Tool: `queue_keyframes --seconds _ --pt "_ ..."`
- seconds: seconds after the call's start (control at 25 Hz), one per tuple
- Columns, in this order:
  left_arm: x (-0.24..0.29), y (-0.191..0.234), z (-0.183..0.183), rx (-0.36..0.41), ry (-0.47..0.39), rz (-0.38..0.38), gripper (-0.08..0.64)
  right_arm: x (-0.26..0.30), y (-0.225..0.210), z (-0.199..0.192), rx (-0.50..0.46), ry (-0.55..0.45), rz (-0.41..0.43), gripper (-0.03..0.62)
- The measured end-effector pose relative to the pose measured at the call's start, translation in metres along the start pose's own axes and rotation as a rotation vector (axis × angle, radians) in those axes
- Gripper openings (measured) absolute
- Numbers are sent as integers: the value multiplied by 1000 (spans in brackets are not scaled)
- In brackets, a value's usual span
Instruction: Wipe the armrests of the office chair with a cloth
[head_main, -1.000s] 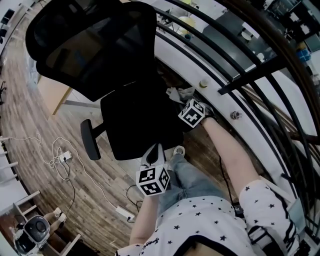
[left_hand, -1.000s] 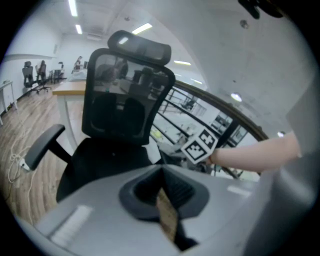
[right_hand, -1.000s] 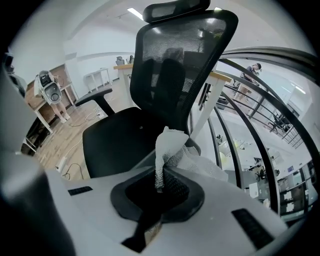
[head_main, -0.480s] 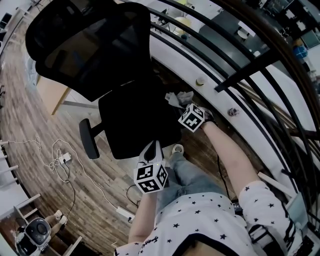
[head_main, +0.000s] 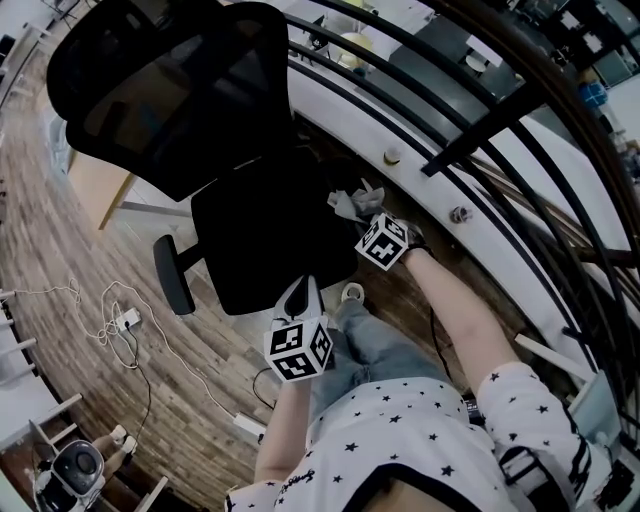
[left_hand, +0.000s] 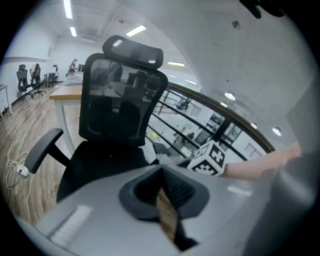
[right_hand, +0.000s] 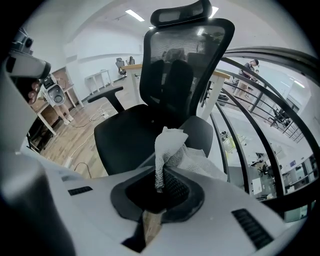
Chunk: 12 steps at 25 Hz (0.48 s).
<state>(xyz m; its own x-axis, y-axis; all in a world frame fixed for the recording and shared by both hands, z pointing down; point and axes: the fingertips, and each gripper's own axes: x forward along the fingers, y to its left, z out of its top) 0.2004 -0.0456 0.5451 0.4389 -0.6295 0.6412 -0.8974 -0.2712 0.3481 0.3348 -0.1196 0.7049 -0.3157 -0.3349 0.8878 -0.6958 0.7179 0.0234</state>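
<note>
Over the chair's (head_main: 150, 90) armrest (right_hand: 202, 131), the right gripper's (right_hand: 160, 186) jaws pinch a crumpled white cloth (right_hand: 170, 145) bunching just beyond them, while the left gripper (left_hand: 163, 186) hangs near the seat (head_main: 265, 250), jaws pressed together.

Office chair (head_main: 270, 240) is sitting ahead of the person, railing (head_main: 470, 150) running just right of it, cables (head_main: 115, 320) lying on the floor to its left. Cloth (head_main: 350, 200) is sitting in the right gripper (head_main: 368, 222) jaws, at the seat's right edge. Left gripper (head_main: 305, 298) is hanging at the seat's near edge, apart from the left armrest (head_main: 172, 277).
</note>
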Motion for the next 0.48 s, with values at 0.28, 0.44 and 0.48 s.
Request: queue_keyframes --seconds 0.28,0.44,0.48 --pt "-6 -4 -7 11 -2 -4 5 -6 18 -15 5 5 15 28" --pt "-10 -7 -10 14 -2 -9 5 -11 28 -20 -13 11 23 28" --pt "-11 -7 -11 16 -3 -10 5 -12 30 -21 -16 12 23 28"
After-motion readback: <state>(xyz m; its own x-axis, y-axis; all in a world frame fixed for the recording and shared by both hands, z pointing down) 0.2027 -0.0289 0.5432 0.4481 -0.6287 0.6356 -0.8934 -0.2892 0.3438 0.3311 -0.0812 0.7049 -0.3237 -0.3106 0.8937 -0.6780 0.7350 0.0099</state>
